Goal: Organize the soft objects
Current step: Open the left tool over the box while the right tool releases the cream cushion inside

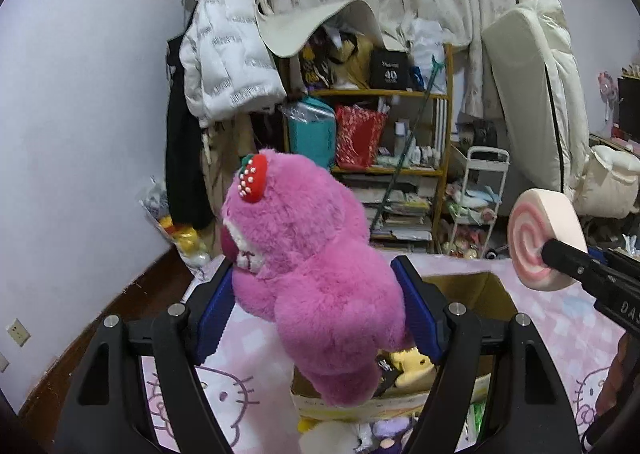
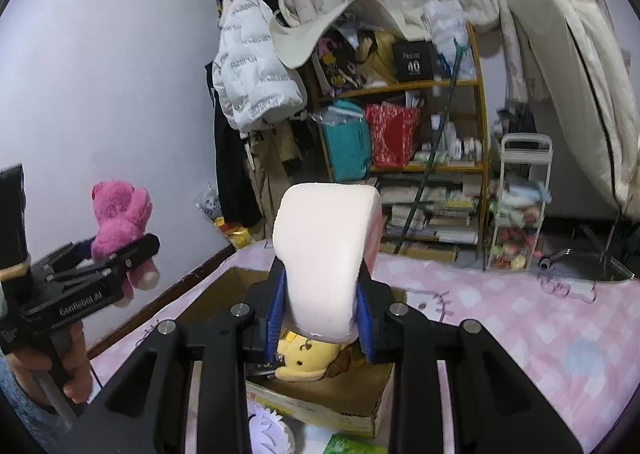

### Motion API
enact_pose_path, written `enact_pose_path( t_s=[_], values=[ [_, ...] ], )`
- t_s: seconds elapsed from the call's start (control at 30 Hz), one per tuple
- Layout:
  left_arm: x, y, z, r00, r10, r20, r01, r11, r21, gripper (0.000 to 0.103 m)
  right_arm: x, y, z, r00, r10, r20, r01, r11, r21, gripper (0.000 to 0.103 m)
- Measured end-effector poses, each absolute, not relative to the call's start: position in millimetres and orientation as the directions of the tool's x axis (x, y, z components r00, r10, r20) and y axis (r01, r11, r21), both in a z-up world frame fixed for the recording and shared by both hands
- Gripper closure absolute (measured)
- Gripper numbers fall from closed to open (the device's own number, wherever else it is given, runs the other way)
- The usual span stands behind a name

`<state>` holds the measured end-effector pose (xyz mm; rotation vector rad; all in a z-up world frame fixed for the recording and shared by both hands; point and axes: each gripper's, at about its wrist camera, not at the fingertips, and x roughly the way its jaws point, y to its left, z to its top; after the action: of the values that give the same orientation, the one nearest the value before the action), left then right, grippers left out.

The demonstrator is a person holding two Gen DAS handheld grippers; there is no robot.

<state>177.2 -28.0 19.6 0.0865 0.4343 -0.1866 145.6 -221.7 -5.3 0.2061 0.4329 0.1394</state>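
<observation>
My left gripper (image 1: 316, 286) is shut on a pink plush bear (image 1: 312, 254) with a strawberry on its ear, held in the air above an open cardboard box (image 1: 476, 290) on the bed. It also shows in the right wrist view (image 2: 120, 213), at the left. My right gripper (image 2: 322, 294) is shut on a pink swirl-roll cushion (image 2: 324, 250), held above the same box (image 2: 340, 402). In the left wrist view the cushion (image 1: 540, 238) is at the right. A yellow plush (image 2: 308, 354) lies in the box.
The bed has a pink Hello Kitty sheet (image 2: 520, 314). A cluttered wooden shelf (image 2: 440, 125), a white trolley (image 2: 520, 205), a hanging white jacket (image 2: 252, 65) and a leaning mattress (image 2: 580, 73) stand behind. More soft toys (image 1: 360, 434) lie near the box's front.
</observation>
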Motion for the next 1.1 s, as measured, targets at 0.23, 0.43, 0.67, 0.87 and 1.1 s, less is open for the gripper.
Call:
enact_pose_path(
  t_s=[0.23,0.43,0.67,0.87,1.1],
  values=[
    [185.3,-28.3,-4.5,0.859,-0.173,-0.481,0.21,0.977,0.023,0.028,156.4,-225.4,-31.1,0.865,0.2,-0.46,-0.084,0.962,0.26,0.07],
    [191.0,-31.6,-16.3,0.834,-0.188,-0.519,0.232,0.972,0.02,0.027,163.4,-220.5,-44.5,0.847,0.217,-0.486,-0.097,0.961,0.26,0.069],
    [191.7,-39.7,-25.2,0.817,-0.207,-0.538,0.266,0.963,0.033,0.023,173.3,-216.0,-61.0,0.818,0.241,-0.523,-0.108,0.956,0.272,0.065],
    [188.3,-44.7,-28.5,0.819,-0.208,-0.535,0.277,0.96,0.052,0.022,175.5,-216.0,-64.2,0.815,0.245,-0.526,-0.109,0.955,0.277,0.061],
    [180.9,-44.6,-23.7,0.832,-0.194,-0.52,0.266,0.961,0.069,0.016,176.9,-218.1,-68.8,0.804,0.26,-0.535,-0.107,0.948,0.3,0.058]
  ],
)
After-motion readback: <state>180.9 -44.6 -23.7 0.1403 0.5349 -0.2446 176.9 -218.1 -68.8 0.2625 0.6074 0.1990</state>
